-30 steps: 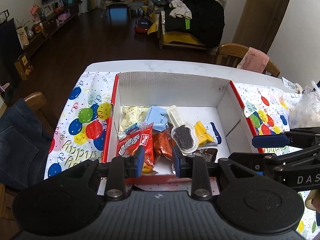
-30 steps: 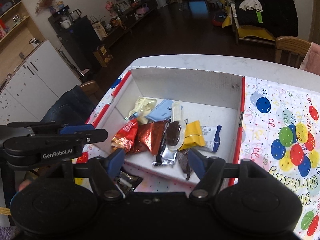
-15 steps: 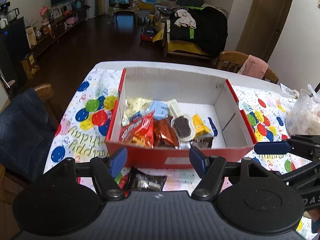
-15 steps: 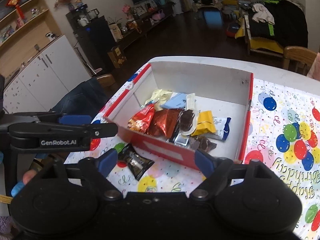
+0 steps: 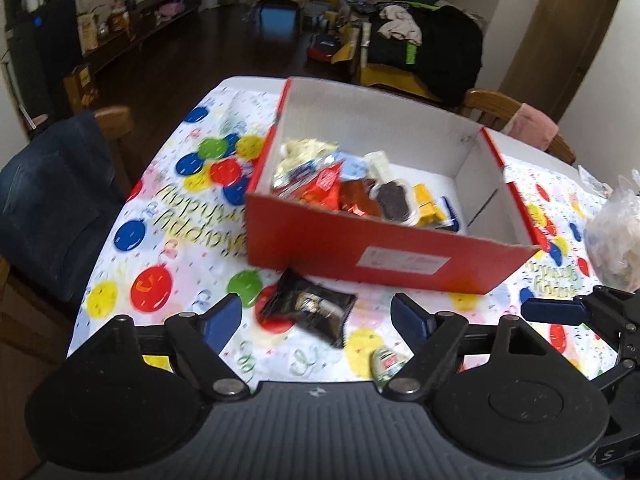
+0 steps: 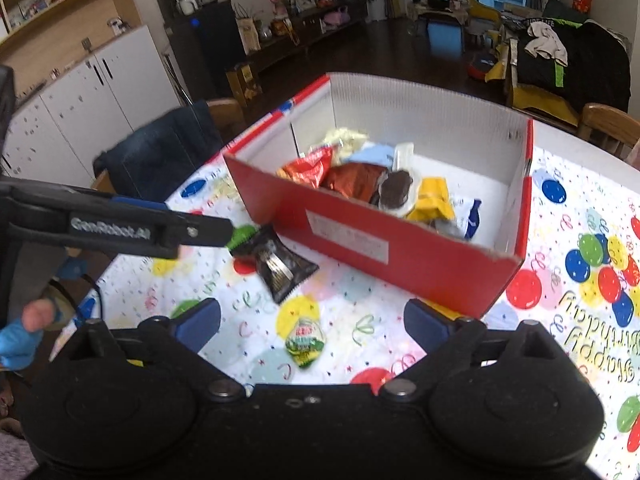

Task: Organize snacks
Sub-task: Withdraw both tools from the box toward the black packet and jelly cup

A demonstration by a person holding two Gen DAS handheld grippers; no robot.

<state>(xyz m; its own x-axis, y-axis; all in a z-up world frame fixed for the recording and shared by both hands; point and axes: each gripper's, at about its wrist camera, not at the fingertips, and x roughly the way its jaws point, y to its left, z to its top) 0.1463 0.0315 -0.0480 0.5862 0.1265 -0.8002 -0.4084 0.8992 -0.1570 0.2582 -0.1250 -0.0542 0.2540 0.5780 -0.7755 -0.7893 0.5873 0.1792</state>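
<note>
A red cardboard box [image 5: 384, 246] [image 6: 400, 256] with white inner walls holds several snack packets. A black snack packet [image 5: 307, 307] [image 6: 276, 262] lies on the tablecloth just in front of the box. A small green and white wrapped candy [image 5: 386, 362] [image 6: 306, 340] lies nearer to me. My left gripper [image 5: 316, 318] is open and empty, just short of the black packet. My right gripper [image 6: 312, 320] is open and empty above the green candy. The left gripper's arm [image 6: 120, 228] reaches in from the left in the right wrist view.
The table has a balloon-print birthday cloth [image 5: 180, 216] [image 6: 580, 280]. A clear plastic bag [image 5: 616, 236] sits at the right edge. A chair with dark jeans over it [image 5: 52, 200] [image 6: 160, 156] stands at the left. Another wooden chair [image 5: 516, 120] is behind the table.
Both grippers have pulled back from over the box toward me. The left gripper has opened wider. The black packet and the green candy have come into view in front of the box.
</note>
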